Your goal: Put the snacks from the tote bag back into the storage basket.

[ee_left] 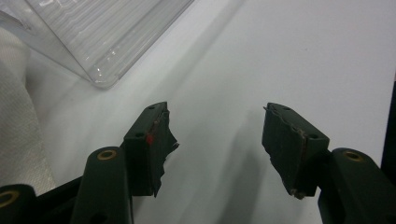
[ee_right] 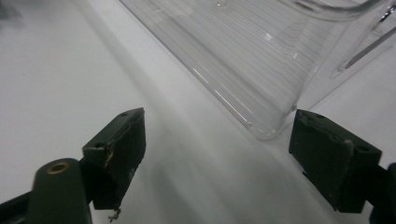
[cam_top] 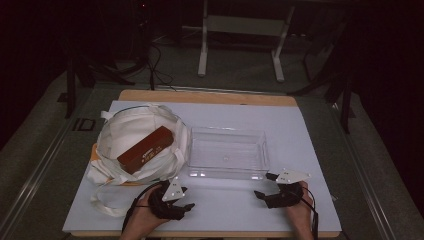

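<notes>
Currently: left gripper point(cam_top: 179, 196) and right gripper point(cam_top: 264, 187), lower frame, both parted and empty, flanking the tray point(cam_top: 227, 152). Box point(cam_top: 145, 149) rests atop bag point(cam_top: 125, 130), centre left, likely awaiting transfer.

You are holding the left gripper point(cam_top: 184, 197) low at the near edge, its jaws standing apart with nothing between them. You are keeping the right gripper point(cam_top: 266, 186) level with it, well apart, its jaws parted and empty too. Both forearms are coming in from below.
</notes>
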A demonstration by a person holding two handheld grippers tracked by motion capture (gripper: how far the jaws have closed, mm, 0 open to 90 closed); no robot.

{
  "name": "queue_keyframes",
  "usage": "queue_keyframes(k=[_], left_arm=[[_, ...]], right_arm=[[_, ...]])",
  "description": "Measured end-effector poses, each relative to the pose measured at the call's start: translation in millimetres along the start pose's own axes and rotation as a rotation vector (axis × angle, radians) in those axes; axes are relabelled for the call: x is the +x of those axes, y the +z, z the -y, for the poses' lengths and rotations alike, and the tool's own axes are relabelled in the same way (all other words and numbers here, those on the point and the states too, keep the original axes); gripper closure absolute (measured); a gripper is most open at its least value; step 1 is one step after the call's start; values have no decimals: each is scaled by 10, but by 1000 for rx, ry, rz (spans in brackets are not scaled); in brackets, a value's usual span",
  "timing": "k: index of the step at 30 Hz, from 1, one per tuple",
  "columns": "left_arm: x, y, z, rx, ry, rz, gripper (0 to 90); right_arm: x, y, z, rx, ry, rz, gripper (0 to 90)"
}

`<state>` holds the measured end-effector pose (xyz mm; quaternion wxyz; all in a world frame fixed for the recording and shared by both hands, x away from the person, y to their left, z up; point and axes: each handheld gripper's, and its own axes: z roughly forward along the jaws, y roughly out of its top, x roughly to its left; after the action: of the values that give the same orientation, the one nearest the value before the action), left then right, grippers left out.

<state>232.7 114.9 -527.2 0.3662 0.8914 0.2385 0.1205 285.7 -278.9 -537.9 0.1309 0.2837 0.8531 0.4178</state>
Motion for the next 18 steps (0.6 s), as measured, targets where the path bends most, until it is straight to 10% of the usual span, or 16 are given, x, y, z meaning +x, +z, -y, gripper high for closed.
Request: queue_keyframes(k=[18], left_arm=[[-1,-44,-63,0,-3,33,417]], right_arm=[[8,-45,27,-49,-5,7,225]])
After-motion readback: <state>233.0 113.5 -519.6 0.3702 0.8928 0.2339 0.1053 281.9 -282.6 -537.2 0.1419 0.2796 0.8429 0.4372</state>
